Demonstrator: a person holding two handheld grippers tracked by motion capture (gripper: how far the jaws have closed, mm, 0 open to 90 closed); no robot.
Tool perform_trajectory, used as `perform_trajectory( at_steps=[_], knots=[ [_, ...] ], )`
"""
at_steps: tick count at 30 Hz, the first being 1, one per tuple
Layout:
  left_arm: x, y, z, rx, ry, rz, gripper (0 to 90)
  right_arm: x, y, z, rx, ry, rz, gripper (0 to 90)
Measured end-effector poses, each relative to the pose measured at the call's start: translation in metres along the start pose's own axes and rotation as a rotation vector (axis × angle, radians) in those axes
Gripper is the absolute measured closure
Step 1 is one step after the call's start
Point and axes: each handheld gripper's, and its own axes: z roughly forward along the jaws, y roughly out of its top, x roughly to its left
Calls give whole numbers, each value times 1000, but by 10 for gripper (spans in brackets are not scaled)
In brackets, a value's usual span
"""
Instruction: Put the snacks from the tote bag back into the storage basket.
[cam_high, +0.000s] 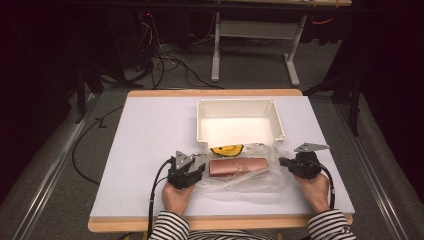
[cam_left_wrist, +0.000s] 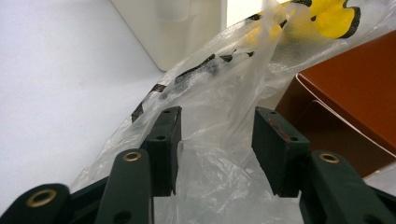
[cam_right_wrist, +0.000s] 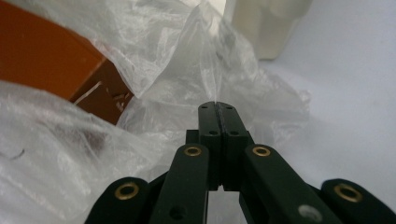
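Note:
A clear plastic bag (cam_high: 248, 180) with a yellow smiley print lies on the white table just in front of a white bin (cam_high: 240, 102). A reddish-brown box (cam_high: 237, 166) is in the bag. My left gripper (cam_high: 204, 165) is at the bag's left end. In the left gripper view it (cam_left_wrist: 217, 140) is open, with loose plastic (cam_left_wrist: 224, 93) between its jaws and the brown box (cam_left_wrist: 345, 98) to the right. My right gripper (cam_high: 281, 161) is at the bag's right end. In the right gripper view it (cam_right_wrist: 218, 109) is shut, pinching a fold of the bag (cam_right_wrist: 187, 60) beside the box (cam_right_wrist: 42, 56).
The open white bin (cam_left_wrist: 173, 32) stands at the middle back of the table, close behind the bag, and its corner (cam_right_wrist: 271, 23) is near the right gripper. Bare white tabletop (cam_high: 150, 130) lies left and right of the bin. Cables and a desk frame are on the floor beyond.

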Motion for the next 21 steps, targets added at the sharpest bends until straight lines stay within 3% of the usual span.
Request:
perform_trajectory(
  at_steps=[8,17,21],
  knots=[
    [-1,-1,-2,11,-10,8,527,9,-13,-10,29,-3,-58,900],
    [-1,-3,-5,20,-16,2,527,11,-19,-27,-14,21,-50,900],
    [0,-3,-5,24,-19,-2,527,9,-26,-23,12,12,-58,900]
  ],
)
